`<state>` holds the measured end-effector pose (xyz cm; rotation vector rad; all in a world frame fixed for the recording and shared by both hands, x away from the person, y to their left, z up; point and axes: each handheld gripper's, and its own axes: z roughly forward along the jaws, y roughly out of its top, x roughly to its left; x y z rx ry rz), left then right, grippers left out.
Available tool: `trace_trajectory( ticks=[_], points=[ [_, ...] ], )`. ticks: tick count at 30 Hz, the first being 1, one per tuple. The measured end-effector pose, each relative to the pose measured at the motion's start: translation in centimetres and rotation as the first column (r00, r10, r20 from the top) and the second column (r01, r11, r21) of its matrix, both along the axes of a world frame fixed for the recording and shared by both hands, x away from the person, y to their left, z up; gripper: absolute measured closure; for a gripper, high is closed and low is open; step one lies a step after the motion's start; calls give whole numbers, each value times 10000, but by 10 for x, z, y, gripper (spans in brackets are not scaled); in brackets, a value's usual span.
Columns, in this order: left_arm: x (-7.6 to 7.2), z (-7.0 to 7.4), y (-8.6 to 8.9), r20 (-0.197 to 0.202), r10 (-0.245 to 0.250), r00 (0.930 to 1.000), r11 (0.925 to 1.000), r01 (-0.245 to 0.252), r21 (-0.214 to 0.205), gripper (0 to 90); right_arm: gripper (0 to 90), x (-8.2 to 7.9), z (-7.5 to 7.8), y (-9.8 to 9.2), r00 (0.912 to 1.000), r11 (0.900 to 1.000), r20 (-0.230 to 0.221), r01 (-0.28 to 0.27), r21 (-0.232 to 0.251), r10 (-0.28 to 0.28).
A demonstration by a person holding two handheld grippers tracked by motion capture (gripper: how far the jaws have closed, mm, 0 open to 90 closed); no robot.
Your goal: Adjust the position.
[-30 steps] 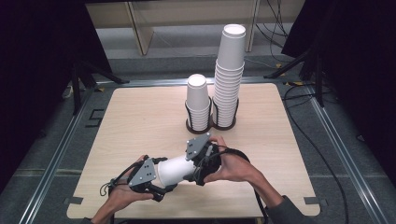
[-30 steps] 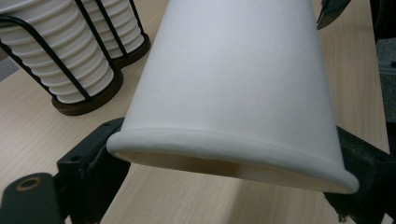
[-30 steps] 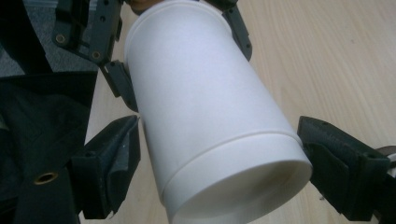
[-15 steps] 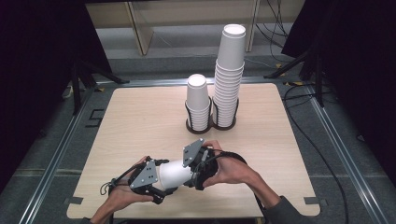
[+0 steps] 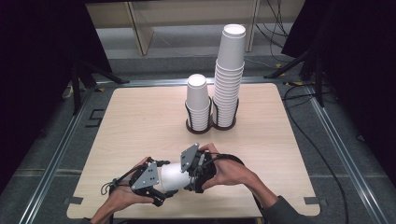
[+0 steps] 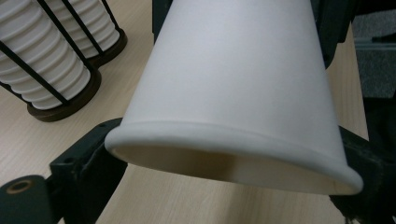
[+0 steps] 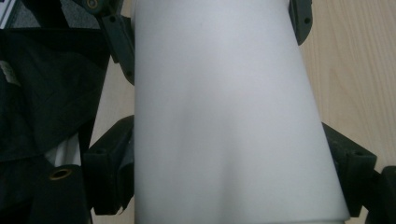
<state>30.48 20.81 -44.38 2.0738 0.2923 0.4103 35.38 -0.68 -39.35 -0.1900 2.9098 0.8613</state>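
A white paper cup (image 5: 172,174) is lying sideways between the two grippers, just above the near edge of the table (image 5: 140,121). The left gripper (image 5: 156,184) has just been opening, its jaws flanking the rim; the right gripper (image 5: 192,171) is clamping the other end. Behind, two wire holders (image 5: 211,125) (side by side) are holding cup stacks (image 5: 229,79).

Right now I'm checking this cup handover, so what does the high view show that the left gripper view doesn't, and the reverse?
High view: the left gripper and right gripper at opposite ends of the cup, and the tall stack up to its top. Left gripper view: the cup's rolled rim and inside, close up between that gripper's jaws, which have just been opening. Both: the cup, the tall stack, the short stack, their black holder, the wooden table.
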Motion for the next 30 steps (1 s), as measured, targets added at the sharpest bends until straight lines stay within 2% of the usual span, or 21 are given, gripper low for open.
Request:
trace_trajectory(
  ticks=[1,3,4,5,6,7,8,9,10,12,13,14,15,16,17,21,22,25,28,29,30],
  points=[
    [0,0,0,0,0,10000,10000,0,0,51,214,-1,1,-1,9997,9999,-236,78,149,-74],
    [2,-1,2,-132,178,9998,9974,-187,-691,36,215,-1,1,-1,9990,9995,-451,73,317,-59],
    [4,-1,6,-198,81,9998,9898,-109,-1424,38,216,2,3,-5,9982,9980,-575,175,613,-139],
    [4,-1,6,-198,81,9998,9898,-109,-1424,37,217,5,4,-8,9972,9960,-739,149,885,-83],
    [5,0,9,-200,85,9998,9862,-117,-1654,37,217,5,4,-8,9972,9960,-739,149,885,-83],
    [4,2,11,-260,65,9996,9745,-122,-2242,34,217,10,4,-12,9964,9908,-843,123,1350,-9],
    [5,3,12,-224,14,9997,9693,-69,-2456,32,217,12,5,-16,9955,9865,-950,128,1630,28],
    [5,3,12,-224,14,9997,9693,-69,-2456,30,217,12,5,-16,9955,9865,-950,128,1630,28],
    [4,4,13,-301,44,9995,9588,-128,-2838,29,217,13,6,-20,9909,9793,-1344,216,2011,57],
    [4,5,14,-348,18,9994,9560,-119,-2931,22,217,14,6,-21,9894,9749,-1449,218,2215,108],
    [5,4,12,-396,-88,9992,9425,-50,-3342,22,217,13,6,-22,9849,9689,-1723,255,2461,178],
    [3,5,13,-447,-55,9990,9452,-94,-3264,21,217,14,6,-23,9827,9654,-1827,180,2601,309],
    [3,5,11,-301,-196,9994,9334,75,-3587,18,217,14,5,-24,9802,9586,-1924,91,2846,478],
    [2,6,12,-285,-124,9995,9403,20,-3402,8,217,14,5,-24,9787,9566,-1973,24,2913,576],
    [2,6,12,-285,-124,9995,9403,20,-3402,0,217,14,5,-23,9780,9547,-1985,-20,2975,639],
    [0,7,11,-153,-185,9997,9332,118,-3592,5,216,14,4,-23,9745,9501,-2093,-117,3119,807],
    [-1,8,12,24,-176,9998,9370,173,-3488,24,216,14,4,-23,9746,9501,-2084,-126,3117,813],
    [-2,9,12,-35,-197,9998,9315,171,-3634,38,217,15,4,-24,9721,9482,-2204,-57,3176,797],
    [-1,10,12,-7,-334,9994,9366,310,-3491,45,219,16,3,-25,9733,9462,-2106,-184,3231,908],
    [-1,10,12,50,-326,9995,9414,324,-3358,49,219,16,1,-25,9732,9488,-2119,-187,3153,896],
    [-1,10,12,51,-360,9993,9408,356,-3370,52,220,16,1,-25,9735,9495,-2115,-170,3134,872]
  ],
)
